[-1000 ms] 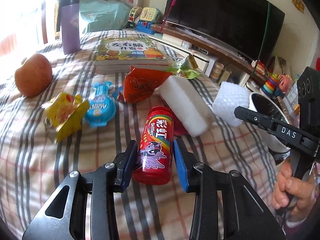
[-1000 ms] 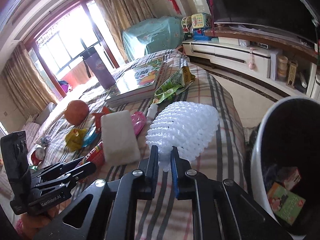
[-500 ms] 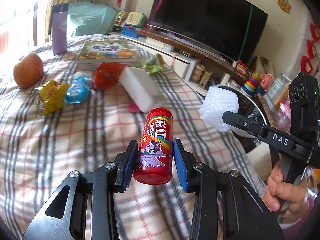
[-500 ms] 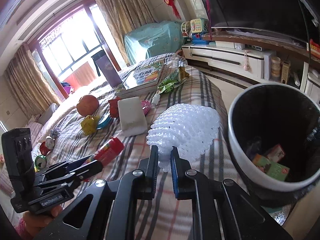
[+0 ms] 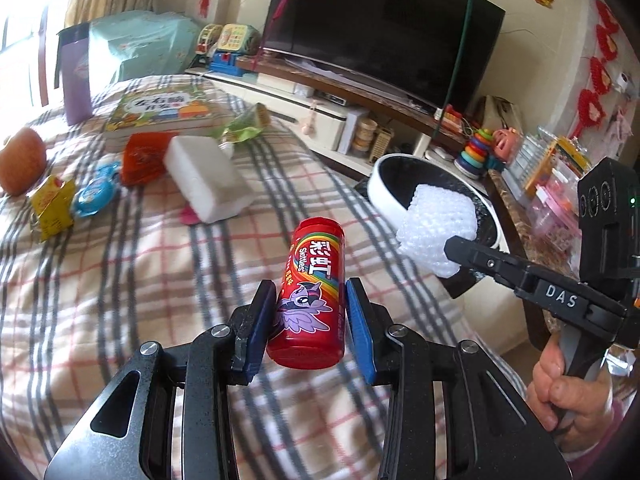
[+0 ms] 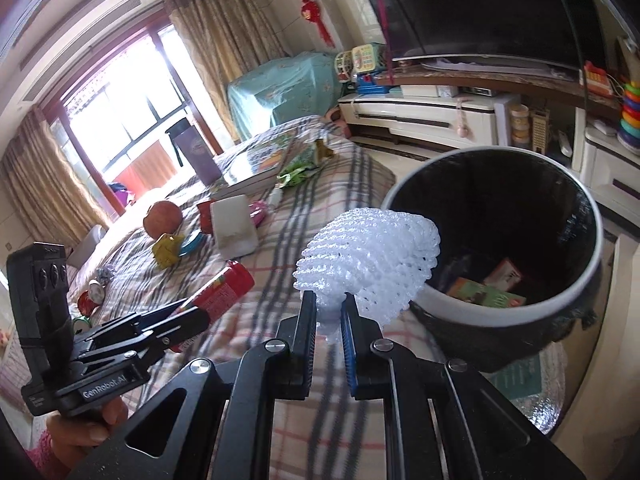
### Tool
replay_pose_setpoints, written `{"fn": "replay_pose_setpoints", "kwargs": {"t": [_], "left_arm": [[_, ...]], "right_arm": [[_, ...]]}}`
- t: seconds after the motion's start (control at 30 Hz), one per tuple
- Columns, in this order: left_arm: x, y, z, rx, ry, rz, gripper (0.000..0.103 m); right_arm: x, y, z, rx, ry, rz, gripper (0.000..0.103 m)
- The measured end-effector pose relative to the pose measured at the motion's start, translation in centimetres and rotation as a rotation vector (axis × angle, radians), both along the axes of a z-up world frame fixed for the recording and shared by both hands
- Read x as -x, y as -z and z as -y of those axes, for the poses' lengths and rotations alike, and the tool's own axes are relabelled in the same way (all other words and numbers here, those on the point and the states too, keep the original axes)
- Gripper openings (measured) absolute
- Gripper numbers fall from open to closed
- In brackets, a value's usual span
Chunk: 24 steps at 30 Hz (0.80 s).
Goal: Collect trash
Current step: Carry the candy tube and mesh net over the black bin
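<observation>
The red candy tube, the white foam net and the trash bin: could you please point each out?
red candy tube [image 5: 310,292], left wrist view, printed side.
white foam net [image 6: 368,256], right wrist view, mesh middle.
trash bin [image 6: 496,314], right wrist view, near rim.

The red candy tube [image 5: 310,294] looks like glossy plastic, the foam net [image 6: 366,258] soft, white and knobbly (almost lacy). The checked blanket [image 5: 120,264] is matt woven cloth; the bin [image 6: 500,308] has a smooth shiny rim.

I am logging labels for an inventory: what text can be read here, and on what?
"Skittles": red cylindrical candy tube held in the left gripper.
"DAS": black right gripper, on its finger.
"GenRobot.AI": left gripper's side.
Green children's book cover: large Chinese title, blurred.
Other wrappers: too small.
</observation>
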<state>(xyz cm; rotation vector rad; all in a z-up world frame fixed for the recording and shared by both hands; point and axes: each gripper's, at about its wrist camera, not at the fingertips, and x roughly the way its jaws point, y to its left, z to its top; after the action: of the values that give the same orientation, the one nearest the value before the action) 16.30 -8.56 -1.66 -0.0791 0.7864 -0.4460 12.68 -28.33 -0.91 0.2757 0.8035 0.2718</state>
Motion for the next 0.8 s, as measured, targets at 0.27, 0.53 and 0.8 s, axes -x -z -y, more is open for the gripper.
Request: {"fn": "replay_pose_setpoints", "kwargs": {"t": [0.27, 0.53, 0.8], "left_arm": [[-0.4, -0.7, 2.4, -0.006, 0.044, 0.009, 0.035], [-1.0, -1.6, 4.4, -0.009, 0.076, 0.028, 0.035], [-1.6, -2.1, 6.2, -0.011, 0.103, 0.035, 0.035]], "right_arm": [[0.6, -0.3, 2.1, -0.014, 0.038, 0.013, 0.012], [1.0, -1.6, 3.5, -0.024, 0.061, 0.049, 0.012], [0.8, -1.6, 5.4, -0.036, 0.108, 0.055, 0.012]]}}
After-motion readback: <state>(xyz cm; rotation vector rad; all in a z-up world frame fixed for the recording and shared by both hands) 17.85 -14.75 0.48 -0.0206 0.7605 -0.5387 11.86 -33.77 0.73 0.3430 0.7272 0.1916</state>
